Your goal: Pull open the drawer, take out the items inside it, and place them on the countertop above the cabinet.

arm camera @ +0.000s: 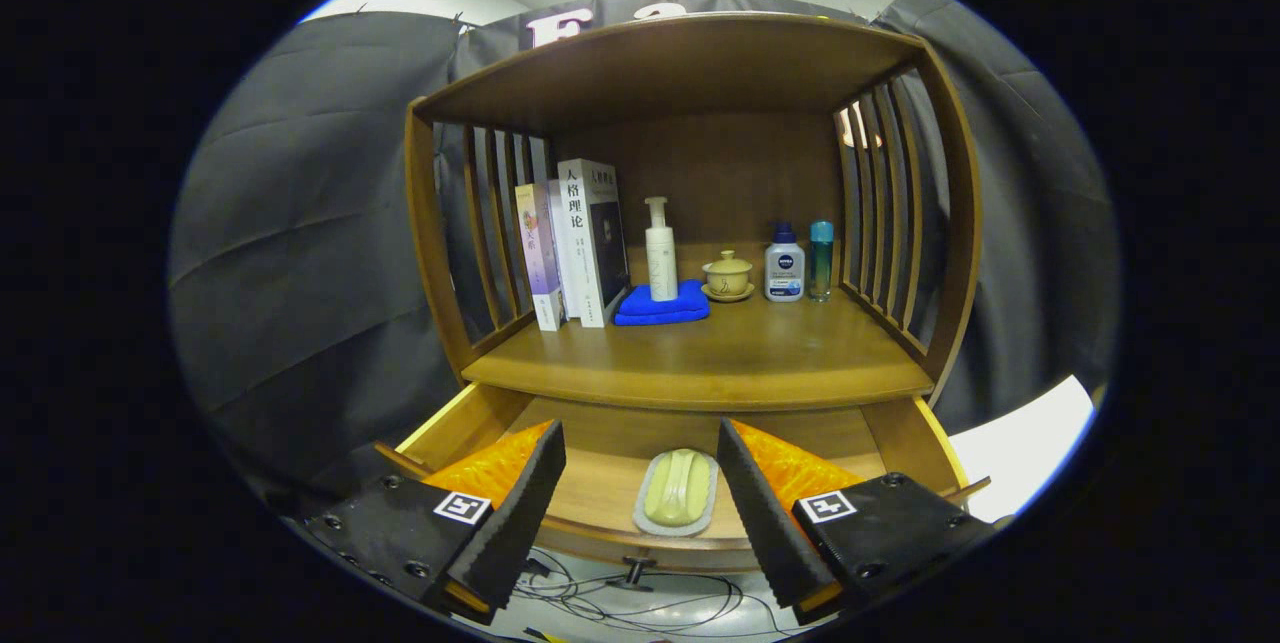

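The wooden cabinet's drawer (455,428) stands pulled open below the countertop (720,358). Inside it, on the drawer floor, lies a pale green soap-like bar on a grey dish (677,491), lengthwise toward me. My gripper (640,453) is open, hovering above the drawer's front. The dish sits between the two black ridged fingers (520,513) and a little below them, touching neither. The drawer's knob (636,571) juts out under the front edge.
On the countertop stand several books (575,243), a white pump bottle (660,253) on a folded blue cloth (662,306), a lidded tea cup (728,276), a white lotion bottle (784,265) and a teal bottle (820,258). Slatted sides flank the shelf. Cables (640,603) lie on the floor.
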A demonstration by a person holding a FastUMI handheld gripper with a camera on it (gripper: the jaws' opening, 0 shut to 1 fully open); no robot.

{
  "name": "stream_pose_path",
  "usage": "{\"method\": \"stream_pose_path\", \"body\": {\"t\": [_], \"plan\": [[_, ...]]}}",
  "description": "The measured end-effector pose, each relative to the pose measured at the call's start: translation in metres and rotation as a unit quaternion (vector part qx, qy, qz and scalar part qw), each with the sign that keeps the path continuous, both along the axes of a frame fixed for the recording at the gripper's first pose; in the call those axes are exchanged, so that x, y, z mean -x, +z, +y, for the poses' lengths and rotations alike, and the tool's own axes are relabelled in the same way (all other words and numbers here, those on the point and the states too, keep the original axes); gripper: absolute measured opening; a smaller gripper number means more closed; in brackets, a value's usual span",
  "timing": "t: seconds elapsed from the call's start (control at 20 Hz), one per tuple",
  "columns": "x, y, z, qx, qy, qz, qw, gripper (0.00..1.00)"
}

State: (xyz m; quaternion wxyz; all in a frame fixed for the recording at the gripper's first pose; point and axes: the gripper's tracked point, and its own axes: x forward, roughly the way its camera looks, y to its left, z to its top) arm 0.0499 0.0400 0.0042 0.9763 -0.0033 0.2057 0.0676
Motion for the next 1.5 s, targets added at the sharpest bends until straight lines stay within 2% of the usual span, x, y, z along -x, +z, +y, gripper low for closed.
{"method": "stream_pose_path", "body": {"t": [0.35, 0.5, 0.65, 1.0, 1.25, 1.4, 1.5], "plan": [[-0.03, -0.026, 0.008, 0.001, 0.01, 0.102, 0.995, 0.98], [-0.04, -0.047, 0.004, -0.013, -0.01, 0.144, 0.989, 0.98], [-0.046, -0.074, -0.004, 0.001, -0.019, 0.185, 0.983, 0.98], [-0.063, -0.105, -0.011, 0.004, -0.027, 0.223, 0.974, 0.97], [-0.066, -0.134, -0.016, 0.022, -0.033, 0.257, 0.966, 0.86], [-0.074, -0.14, -0.018, 0.022, -0.043, 0.251, 0.967, 0.79], [-0.07, -0.146, -0.019, 0.025, -0.043, 0.263, 0.964, 0.71]]}}
